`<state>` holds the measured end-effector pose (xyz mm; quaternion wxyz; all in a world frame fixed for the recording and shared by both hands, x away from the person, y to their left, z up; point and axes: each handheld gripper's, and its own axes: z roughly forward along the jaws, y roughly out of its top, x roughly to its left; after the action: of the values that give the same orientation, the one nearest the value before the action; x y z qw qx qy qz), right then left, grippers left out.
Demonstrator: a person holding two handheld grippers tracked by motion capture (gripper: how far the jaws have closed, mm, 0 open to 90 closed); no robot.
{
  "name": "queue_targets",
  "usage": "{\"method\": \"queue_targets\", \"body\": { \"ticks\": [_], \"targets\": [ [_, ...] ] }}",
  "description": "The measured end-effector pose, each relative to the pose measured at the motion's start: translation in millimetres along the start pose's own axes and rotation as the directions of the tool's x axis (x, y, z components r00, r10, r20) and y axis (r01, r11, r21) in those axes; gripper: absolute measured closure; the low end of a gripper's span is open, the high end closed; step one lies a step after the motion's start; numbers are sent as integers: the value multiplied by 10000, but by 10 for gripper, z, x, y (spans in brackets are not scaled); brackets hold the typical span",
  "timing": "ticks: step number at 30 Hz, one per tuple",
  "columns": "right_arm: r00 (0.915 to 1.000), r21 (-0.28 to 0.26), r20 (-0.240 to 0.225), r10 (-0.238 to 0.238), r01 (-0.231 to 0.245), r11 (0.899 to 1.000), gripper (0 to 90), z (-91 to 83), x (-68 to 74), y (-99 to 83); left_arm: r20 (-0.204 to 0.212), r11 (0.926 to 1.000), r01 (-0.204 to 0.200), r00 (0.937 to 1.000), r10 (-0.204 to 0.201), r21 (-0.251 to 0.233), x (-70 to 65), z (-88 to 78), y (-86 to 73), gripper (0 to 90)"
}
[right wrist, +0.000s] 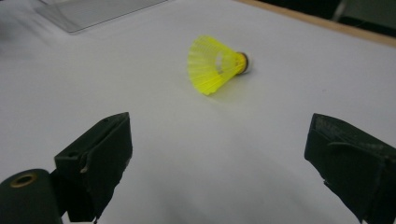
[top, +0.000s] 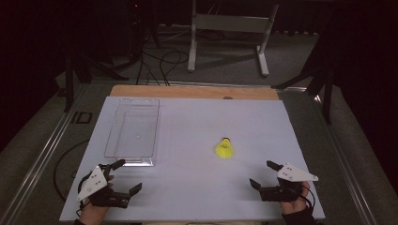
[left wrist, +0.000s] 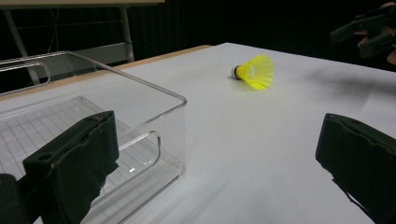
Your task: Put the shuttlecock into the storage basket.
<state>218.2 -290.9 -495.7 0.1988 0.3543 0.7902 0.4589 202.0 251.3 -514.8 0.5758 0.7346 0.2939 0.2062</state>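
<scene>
The room is dark all around, with black stands and a pale metal frame (top: 228, 28) on the floor beyond the table (top: 197, 91), and cables (top: 162, 63) looping across the grey carpet. A white board (top: 187, 187) covers most of the wooden tabletop, and everything that matters sits on it.

The left gripper (top: 126, 175) rests near the board's near-left corner, held by a hand (top: 94, 211) that comes in from the bottom edge. Its jaws stand wide apart with nothing between them. Just ahead of it, almost against one jaw, lies a clear plastic tray (top: 112, 136); in the left gripper view the tray's rounded corner (left wrist: 180, 100) sits close beside the jaw on that side, though whether they touch is hard to judge through the clear plastic.

The right gripper (top: 265, 174) sits near the opposite near corner, its jaws likewise spread and empty, a hand (top: 295, 204) gripping it from behind.

The yellow shuttlecock (top: 225, 148) lies on its side on bare board, ahead of the right gripper and a little toward the left one, well apart from both. In the right gripper view it lies beyond the open jaws (right wrist: 215, 65), skirt turned toward the tool's left and its cork tip (right wrist: 244, 62) pointing right. From the left gripper it lies farther off, beyond the tray's corner (left wrist: 254, 71).
</scene>
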Motion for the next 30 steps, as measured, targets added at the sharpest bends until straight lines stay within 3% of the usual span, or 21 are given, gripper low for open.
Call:
{"method": "queue_targets", "body": {
  "ticks": [5,11,16,21,30],
  "targets": [
    [9991,268,429,-6,-6,9996,80,-41,12,84,12,10000,24,10000,-24,-8,0,6,-2,2],
    [9982,513,504,339,-365,9980,81,-71,-25,190,-14,10000,-13,10000,13,12,-4,7,-3,2],
    [9965,956,808,209,-287,9950,81,-76,-34,296,21,10000,7,10000,-7,29,-4,10,-2,2],
    [9968,1543,782,154,-274,9876,82,-39,-23,416,-3,10000,-2,10000,2,4,-4,10,-1,2],
    [9979,1864,599,227,-336,9819,81,-23,-51,614,-2,10000,-67,10000,67,41,-10,10,0,2]
  ]
}}
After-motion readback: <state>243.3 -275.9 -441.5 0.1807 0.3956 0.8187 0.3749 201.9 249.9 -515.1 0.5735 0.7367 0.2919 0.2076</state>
